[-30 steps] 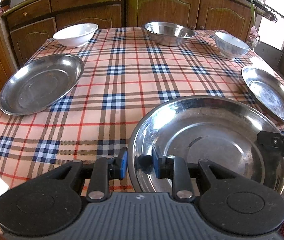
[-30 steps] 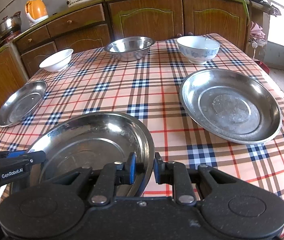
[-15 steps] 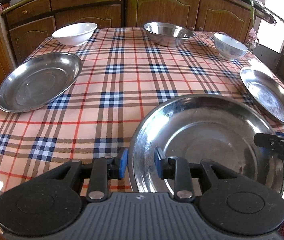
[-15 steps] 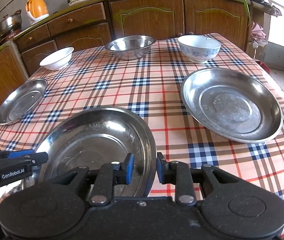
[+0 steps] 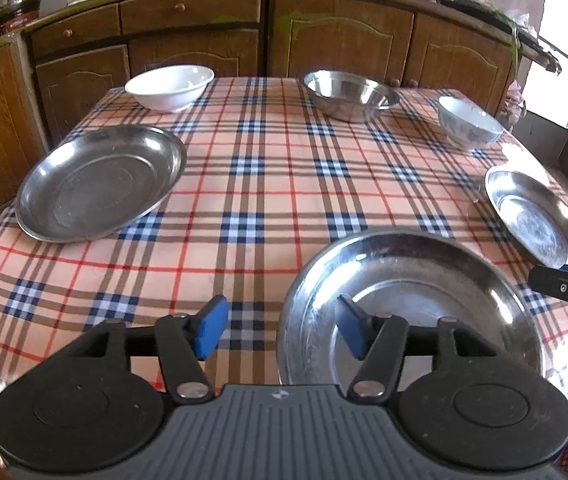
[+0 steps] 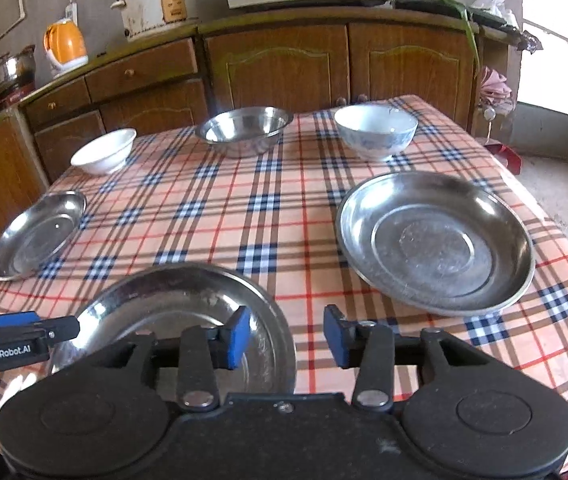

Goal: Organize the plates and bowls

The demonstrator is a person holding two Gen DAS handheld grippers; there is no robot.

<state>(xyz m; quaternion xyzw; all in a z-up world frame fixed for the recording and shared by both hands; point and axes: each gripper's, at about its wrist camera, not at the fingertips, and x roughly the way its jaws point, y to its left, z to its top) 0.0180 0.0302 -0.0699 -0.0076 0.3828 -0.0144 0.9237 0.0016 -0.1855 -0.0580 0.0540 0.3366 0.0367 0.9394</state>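
Left wrist fisheye coverage was filled nearest by the left gripper [image 5: 279, 330], whose jaws were opening astride the left rim of the nearest steel plate [image 5: 408, 308], the blue pads [image 5: 209, 332] clear of the metal, so the plate was judged released and resting flat on the plaid tablecloth [image 5: 267, 184]. At the opposite rim, the right gripper [image 6: 286, 336] was likewise seen opening, one pad over the plate's inside and one outside it, nothing being pressed. A two-sided hold was judged to have suited so wide and shallow a plate, and the near table edge was judged a chosen spot for it. Further off, a second steel plate [image 5: 99, 184] lay at the table's left and a third steel plate [image 6: 436, 240] at its right, well apart. Along the far edge a white bowl [image 5: 169, 86], a steel bowl [image 5: 350, 94] and a blue-patterned bowl [image 6: 376, 130] were lined up, none stacked, so sorting was judged unfinished. Only by the right wrist view were the rice cooker [image 6: 155, 4] and the orange kettle's [image 6: 64, 44] whole body given; the third plate was shown whole there, but cropped and foreshortened in the left view.
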